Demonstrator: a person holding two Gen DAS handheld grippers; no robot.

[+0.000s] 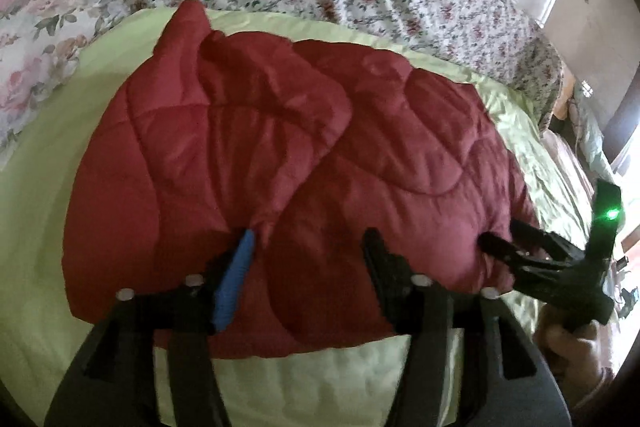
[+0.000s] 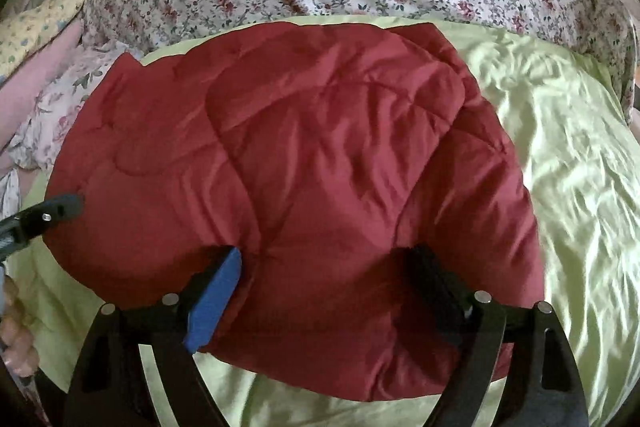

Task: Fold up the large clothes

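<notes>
So the red quilted jacket [image 2: 288, 163] sits half-folded on the green sheet [image 2: 560, 147], long axis running left-right across us. Our left gripper [image 1: 308, 259] and right gripper [image 2: 328, 267] hover over its near edge, jaws wide, gripping nothing, both equally close.

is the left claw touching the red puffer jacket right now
Cannot tell. In the left wrist view the left claw stands wide over the red puffer jacket, its tips overlapping the fabric, but neither contact nor a gap shows plainly.
</notes>
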